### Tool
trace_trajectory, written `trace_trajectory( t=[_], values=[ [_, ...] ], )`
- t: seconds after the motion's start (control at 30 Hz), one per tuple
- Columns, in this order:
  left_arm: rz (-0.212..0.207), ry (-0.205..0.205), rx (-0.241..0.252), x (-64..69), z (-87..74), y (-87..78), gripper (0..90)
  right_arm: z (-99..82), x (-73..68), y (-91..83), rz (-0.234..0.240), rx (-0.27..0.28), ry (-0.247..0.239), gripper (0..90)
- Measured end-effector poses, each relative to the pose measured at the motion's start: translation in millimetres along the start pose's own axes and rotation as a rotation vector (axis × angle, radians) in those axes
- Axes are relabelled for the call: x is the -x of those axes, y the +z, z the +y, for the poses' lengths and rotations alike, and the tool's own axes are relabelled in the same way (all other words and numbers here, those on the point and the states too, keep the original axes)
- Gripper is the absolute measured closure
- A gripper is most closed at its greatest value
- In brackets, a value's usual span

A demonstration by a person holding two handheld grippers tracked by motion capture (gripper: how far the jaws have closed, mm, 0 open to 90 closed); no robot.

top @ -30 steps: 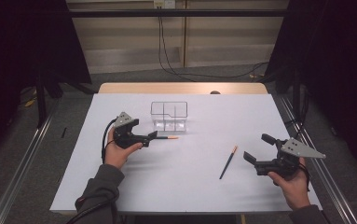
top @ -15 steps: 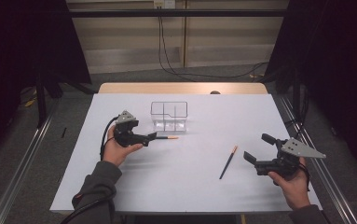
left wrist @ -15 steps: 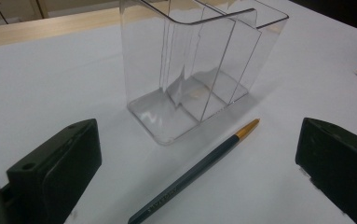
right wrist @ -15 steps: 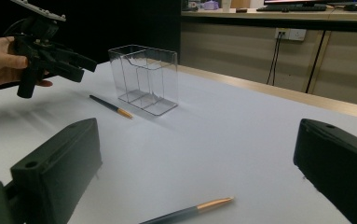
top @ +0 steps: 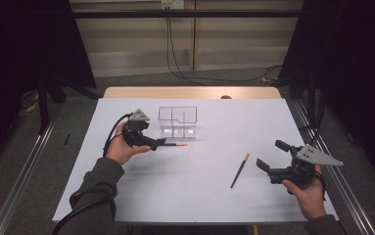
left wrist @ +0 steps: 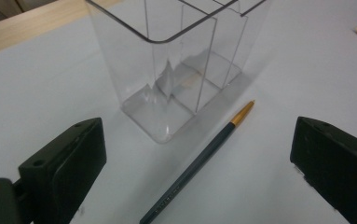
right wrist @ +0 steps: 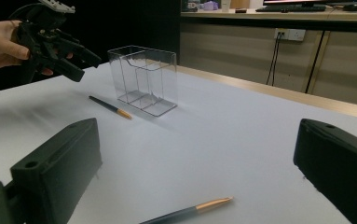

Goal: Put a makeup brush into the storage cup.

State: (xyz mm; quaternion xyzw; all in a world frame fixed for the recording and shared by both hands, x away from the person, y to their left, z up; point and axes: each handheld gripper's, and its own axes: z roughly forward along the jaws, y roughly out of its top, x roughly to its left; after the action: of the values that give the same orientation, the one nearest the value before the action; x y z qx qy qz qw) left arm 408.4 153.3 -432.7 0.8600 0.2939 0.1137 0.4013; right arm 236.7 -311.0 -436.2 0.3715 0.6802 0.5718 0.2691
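beside the clear organizer [top: 177, 122], the left gripper [top: 161, 142] has crept slightly right, jaws wide over the near pencil [left wrist: 199, 161] lying on the table; a grasp looks close. right gripper [top: 268, 156] waits open.

White-topped table [top: 214, 196] with a wooden far edge, clear compartmented holder [top: 177, 122] stood toward its far side, one dark pencil [top: 173, 144] lay just near of it, a second pencil [top: 240, 170] lay farther right and nearer.
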Motion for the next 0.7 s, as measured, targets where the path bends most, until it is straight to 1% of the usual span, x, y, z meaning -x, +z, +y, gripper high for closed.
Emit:
trace_trajectory(
  t=[0.07,0.13,0.17,0.2,0.23,0.27,0.3,0.33,0.37,0.4,0.43,0.47,0.5,0.53,0.57,0.6,0.63,0.67,0.7],
  values=[
    [-0.015,0.018,-0.028,-0.1,3.5,0.6,4.4,-0.1,0.2,-0.5,-0.004,0.003,0.009,0.5],
    [-0.019,0.017,-0.024,0.3,4.5,2.5,4.5,-0.3,0.6,-0.9,-0.004,-0.001,0.006,0.5],
    [-0.016,0.044,-0.064,0.5,7.9,3.3,4.6,-0.5,1.1,-1.1,-0.003,0.001,0.005,0.5],
    [-0.016,0.044,-0.064,0.5,7.9,3.3,4.6,-0.5,1.1,-1.1,-0.003,0.001,0.005,0.5],
    [-0.030,0.040,-0.083,1.5,9.6,4.8,4.6,-0.3,1.6,-1.4,-0.001,0.000,0.003,0.5],
    [-0.032,0.066,-0.113,1.8,12.3,5.8,4.8,-0.2,1.5,-1.5,-0.001,0.001,0.003,0.5],
    [-0.032,0.066,-0.113,1.8,12.3,5.8,4.9,-0.1,1.0,-1.3,-0.003,0.005,0.009,0.5],
    [-0.044,0.079,-0.125,1.8,13.7,6.2,4.9,-0.1,1.0,-1.3,-0.003,0.005,0.009,0.5],
    [-0.052,0.134,-0.167,0.6,17.3,6.0,6.2,-0.1,0.9,-1.4,-0.003,0.003,0.009,0.5],
    [-0.052,0.134,-0.167,0.6,17.3,6.0,6.3,-0.1,0.9,-1.4,-0.003,0.003,0.009,0.5],
    [-0.057,0.157,-0.192,0.0,19.1,5.8,7.2,-0.5,1.3,-1.2,0.000,0.002,0.006,0.5],
    [-0.058,0.136,-0.182,2.2,19.4,7.6,7.2,-0.5,1.3,-1.2,0.000,0.002,0.006,0.5],
    [-0.065,0.138,-0.202,3.8,21.2,9.6,8.2,-0.6,1.4,-1.1,-0.001,0.001,0.006,0.5],
    [-0.065,0.138,-0.202,3.8,21.2,9.6,9.5,-0.6,1.4,-1.1,-0.001,0.001,0.006,0.5],
    [-0.084,0.179,-0.241,3.7,23.9,10.0,11.1,-0.2,1.4,-1.5,0.000,0.003,0.006,0.5],
    [-0.084,0.179,-0.241,3.7,23.9,10.0,11.9,-0.2,1.4,-1.5,0.000,0.003,0.006,0.5],
    [-0.089,0.193,-0.257,4.5,25.7,11.5,12.6,-0.3,1.7,-1.9,-0.001,0.000,0.003,0.5],
    [-0.089,0.193,-0.257,4.5,25.7,11.5,12.7,-0.3,1.7,-1.9,-0.001,0.000,0.003,0.5],
    [-0.095,0.198,-0.269,4.2,26.8,11.9,14.4,-0.5,1.8,-1.5,-0.004,0.004,0.007,0.5]
  ],
)
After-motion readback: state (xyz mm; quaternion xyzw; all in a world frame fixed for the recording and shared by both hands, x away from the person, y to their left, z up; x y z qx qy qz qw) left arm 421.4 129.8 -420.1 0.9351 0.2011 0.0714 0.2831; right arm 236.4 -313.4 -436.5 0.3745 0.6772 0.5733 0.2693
